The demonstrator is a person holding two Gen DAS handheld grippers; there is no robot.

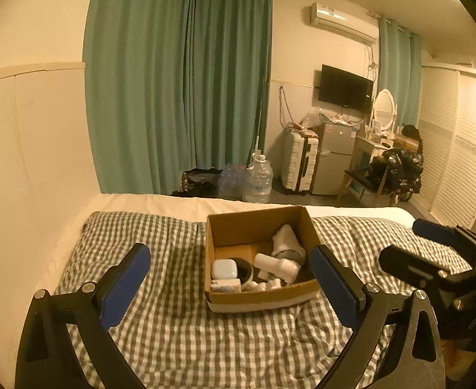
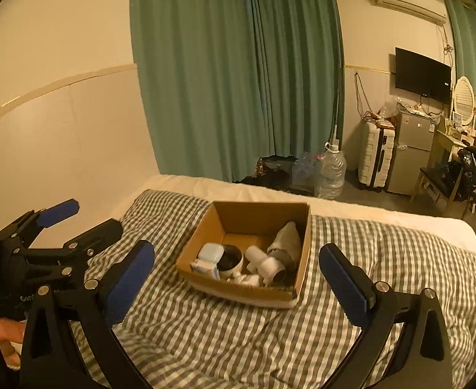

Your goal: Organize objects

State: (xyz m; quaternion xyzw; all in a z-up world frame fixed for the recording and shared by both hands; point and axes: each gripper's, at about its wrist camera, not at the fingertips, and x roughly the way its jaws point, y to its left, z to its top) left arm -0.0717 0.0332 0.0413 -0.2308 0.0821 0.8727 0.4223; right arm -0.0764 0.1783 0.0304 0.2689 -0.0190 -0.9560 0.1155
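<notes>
On the checked quilt [image 1: 173,324] – open cardboard box [image 1: 257,227], white items inside | both grippers wide, empty

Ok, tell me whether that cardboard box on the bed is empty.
Not empty. The cardboard box holds several white items and a dark bowl.

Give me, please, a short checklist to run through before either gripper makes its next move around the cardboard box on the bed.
1. Left gripper open, nothing between its pads: ok.
2. Right gripper open and empty: ok.
3. Cardboard box upright on the checked blanket: ok.
4. Items inside the box, including the white case: ok.
5. Loose items left on the blanket: none visible, ok.
6. Box bottom intact: cannot tell.
</notes>
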